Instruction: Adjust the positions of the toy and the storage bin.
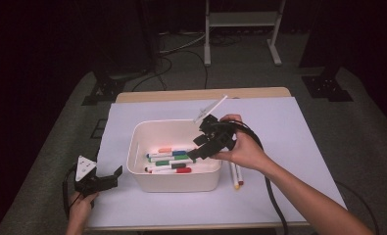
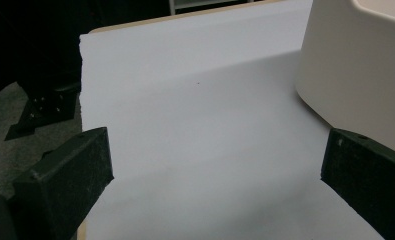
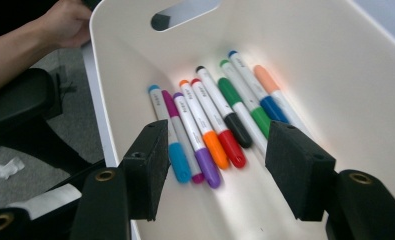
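High view: right gripper [image 1: 197, 147] hangs over the white bin [image 1: 137, 169], markers [image 1: 170, 160] lying inside it, two more markers [image 1: 236, 177] on the sheet just right of the bin; left gripper [image 1: 105, 180] rests left of the bin. Left gripper view: jaws spread, nothing between, bin wall [image 2: 355, 75] at right. Right gripper view: jaws apart and empty above the markers [image 3: 210, 125] on the bin floor.

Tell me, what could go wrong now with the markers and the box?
1. Two markers lie outside the white bin, right beside its wall and near the table's front edge; reaching for them, the right gripper or its cable could nudge them so they roll off.
2. The right gripper hangs open over the markers in the bin; dipping in carelessly could knock the bin's rim and shift it.
3. The left gripper, open beside the bin, isn't steadying it.
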`<state>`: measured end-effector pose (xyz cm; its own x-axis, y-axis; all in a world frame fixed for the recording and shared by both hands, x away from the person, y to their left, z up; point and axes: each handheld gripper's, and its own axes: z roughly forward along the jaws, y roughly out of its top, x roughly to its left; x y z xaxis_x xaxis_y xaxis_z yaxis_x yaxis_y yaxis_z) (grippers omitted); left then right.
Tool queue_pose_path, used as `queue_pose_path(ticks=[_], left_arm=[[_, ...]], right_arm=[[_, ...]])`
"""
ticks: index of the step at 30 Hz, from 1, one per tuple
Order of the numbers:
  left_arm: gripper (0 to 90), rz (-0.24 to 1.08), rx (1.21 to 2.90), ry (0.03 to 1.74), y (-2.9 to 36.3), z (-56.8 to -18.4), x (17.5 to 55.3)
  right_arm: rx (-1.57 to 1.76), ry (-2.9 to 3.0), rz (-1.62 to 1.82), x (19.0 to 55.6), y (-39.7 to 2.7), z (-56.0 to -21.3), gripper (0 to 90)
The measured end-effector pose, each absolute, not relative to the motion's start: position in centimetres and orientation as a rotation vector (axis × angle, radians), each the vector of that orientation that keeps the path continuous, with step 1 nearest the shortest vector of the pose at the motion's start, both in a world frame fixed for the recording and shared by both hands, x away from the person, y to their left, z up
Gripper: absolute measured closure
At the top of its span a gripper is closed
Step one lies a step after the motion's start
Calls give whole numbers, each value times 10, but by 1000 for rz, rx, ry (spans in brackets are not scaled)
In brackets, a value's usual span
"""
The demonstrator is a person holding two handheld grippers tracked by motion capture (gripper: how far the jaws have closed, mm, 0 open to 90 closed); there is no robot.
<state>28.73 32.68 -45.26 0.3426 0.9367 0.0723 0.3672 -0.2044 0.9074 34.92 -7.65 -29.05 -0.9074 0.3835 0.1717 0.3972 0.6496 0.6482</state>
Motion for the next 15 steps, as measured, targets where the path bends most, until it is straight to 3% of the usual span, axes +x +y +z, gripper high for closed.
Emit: queue_pose_path(ticks=[15], left_arm=[[0,842,1749,1167,327,-453,288]], right_arm=[[-920,-2796,-1178,345,-161,-301,413]])
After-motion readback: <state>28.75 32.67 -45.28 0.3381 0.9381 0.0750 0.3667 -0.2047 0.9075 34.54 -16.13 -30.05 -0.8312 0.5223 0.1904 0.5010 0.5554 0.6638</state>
